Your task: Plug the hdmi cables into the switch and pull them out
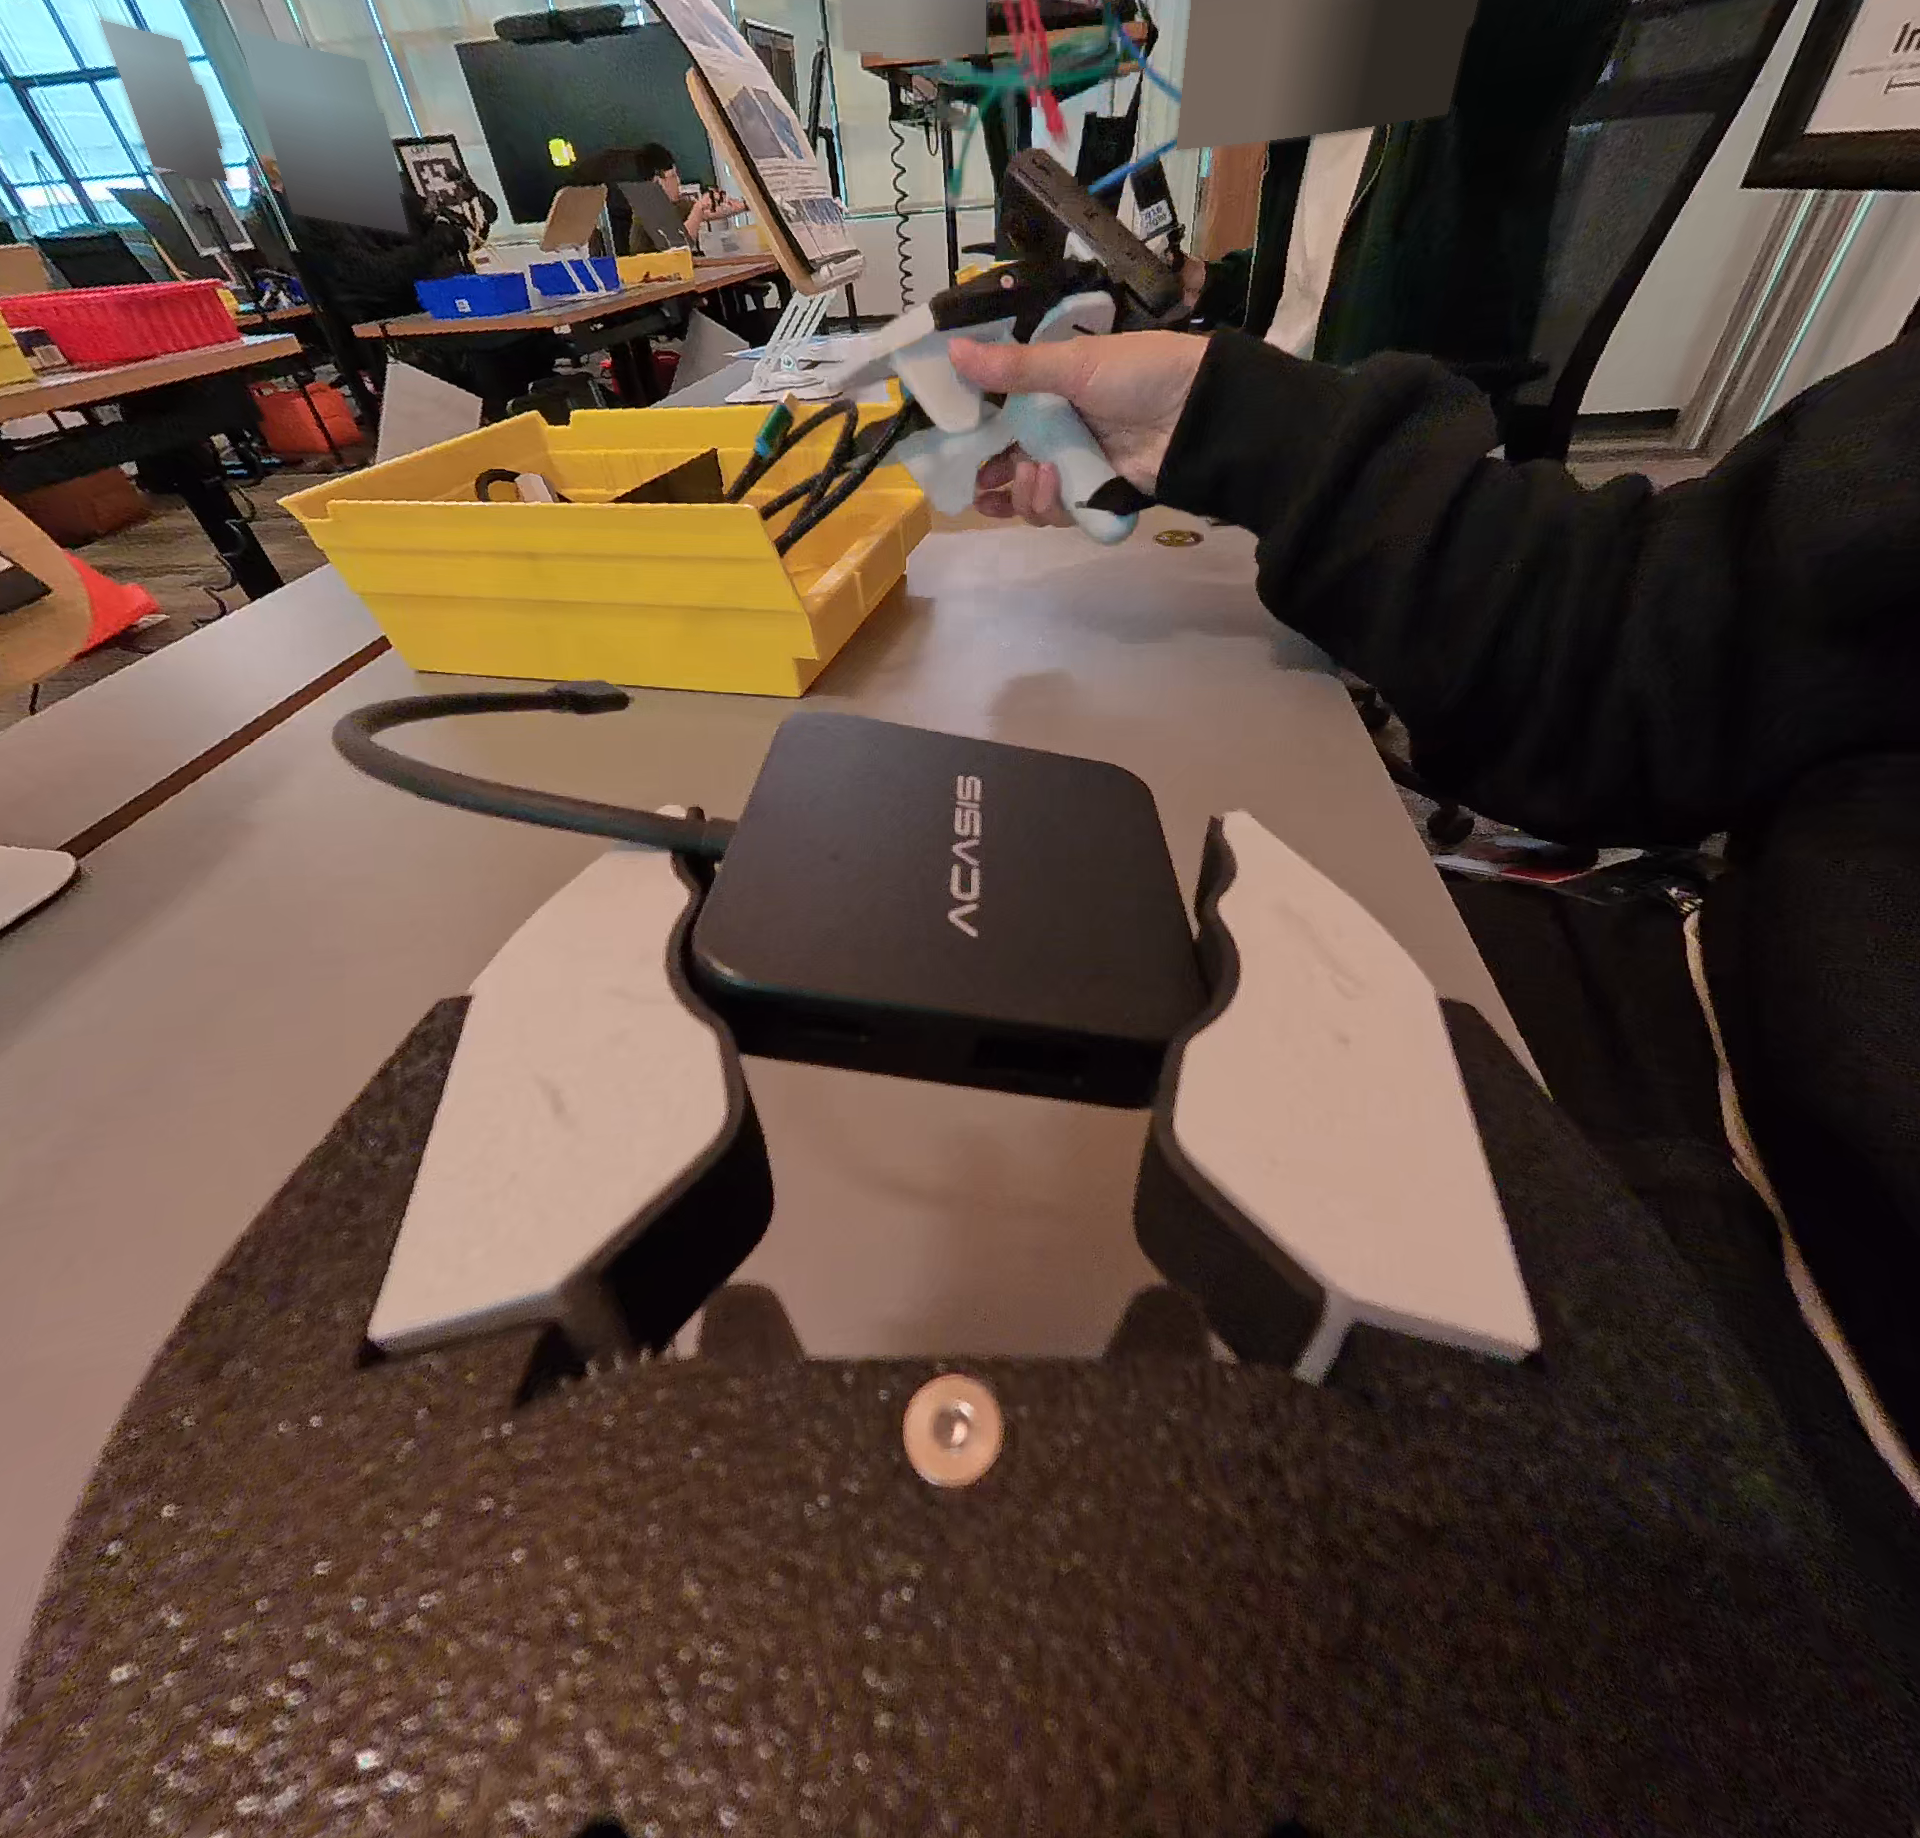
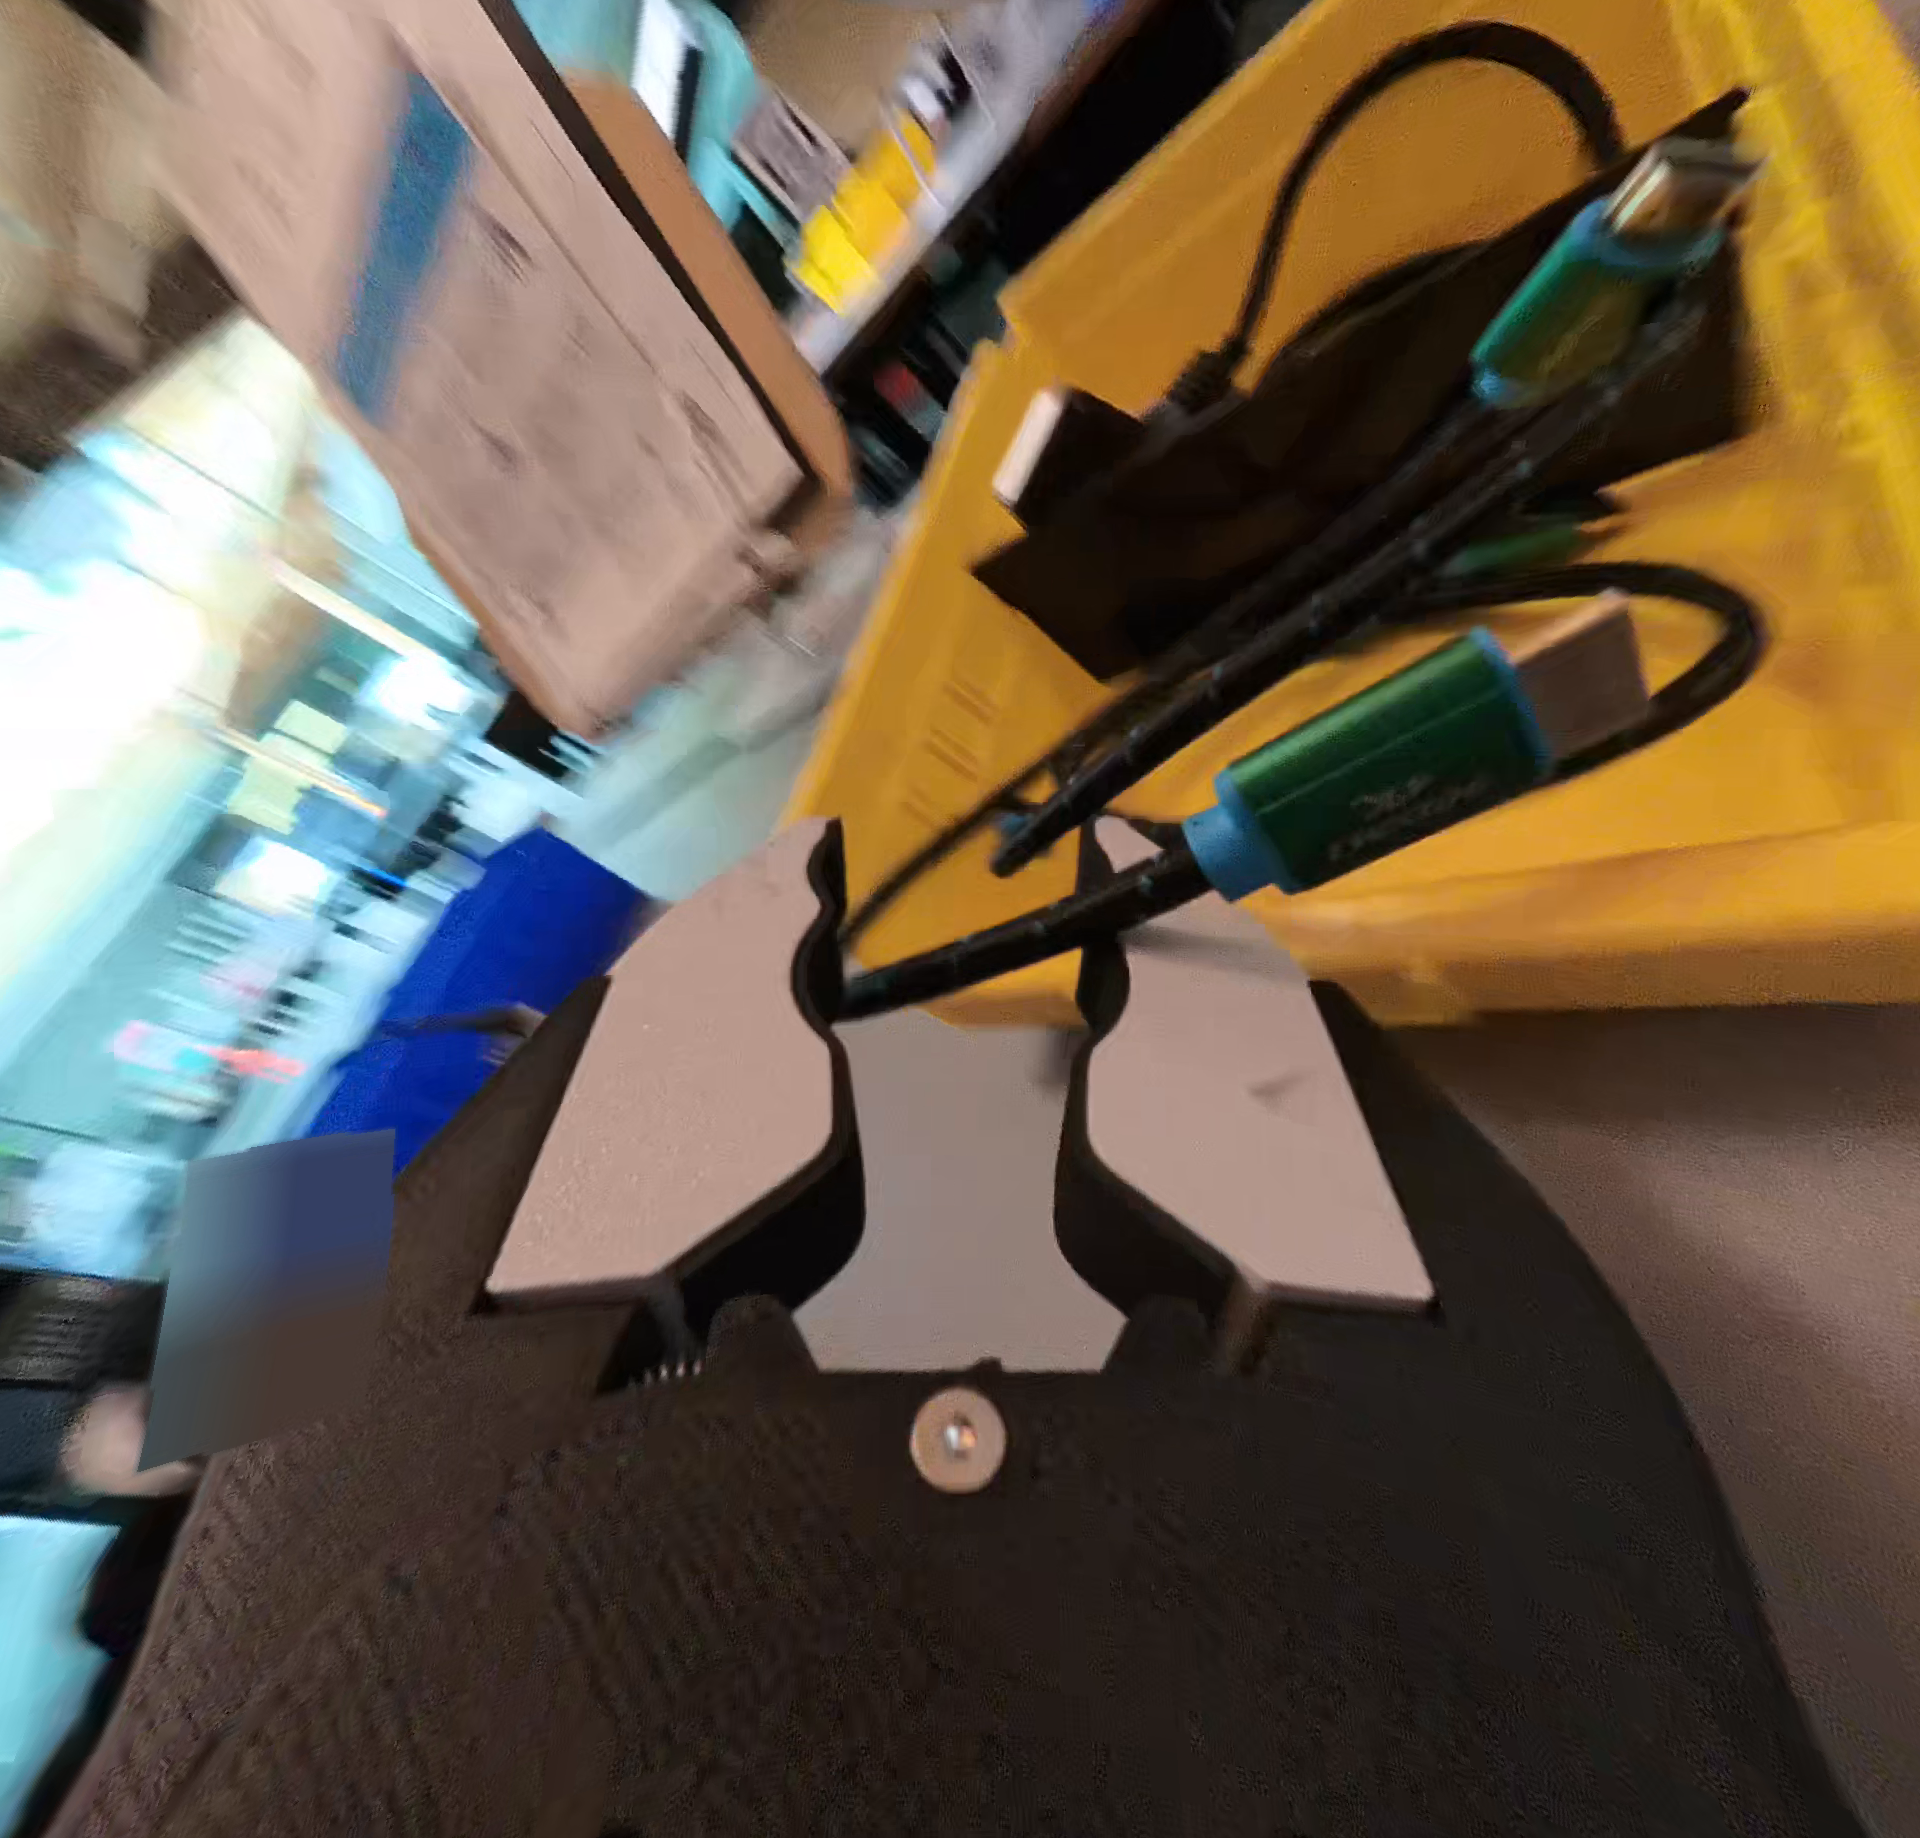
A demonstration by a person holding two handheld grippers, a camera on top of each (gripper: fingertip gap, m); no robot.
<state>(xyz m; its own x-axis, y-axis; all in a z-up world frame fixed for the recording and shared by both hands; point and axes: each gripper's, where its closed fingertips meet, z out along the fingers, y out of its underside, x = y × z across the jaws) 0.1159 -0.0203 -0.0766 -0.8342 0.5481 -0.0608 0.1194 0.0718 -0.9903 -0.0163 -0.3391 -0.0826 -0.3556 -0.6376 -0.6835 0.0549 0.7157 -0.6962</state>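
Observation:
My left gripper (image 1: 956,843) is shut on the black square switch (image 1: 935,905), a finger on each side, holding it at the grey table (image 1: 1091,666). The switch's short black pigtail (image 1: 468,749) curves off to the left. My right gripper (image 2: 961,853) is open at the near rim of the yellow bin (image 2: 1558,905). A thin black cable (image 2: 987,947) crosses between its fingertips and leads to a green HDMI plug (image 2: 1382,780). A second green plug (image 2: 1590,302) lies deeper in the bin. In the left wrist view the right gripper (image 1: 914,375) is over the bin's right end (image 1: 582,562).
A black adapter with a silver plug (image 2: 1049,448) also lies in the bin. A person's dark sleeve (image 1: 1507,593) reaches in from the right. A leaning wooden board on a stand (image 1: 769,157) stands behind the bin. The table's left edge runs past a white object (image 1: 31,879).

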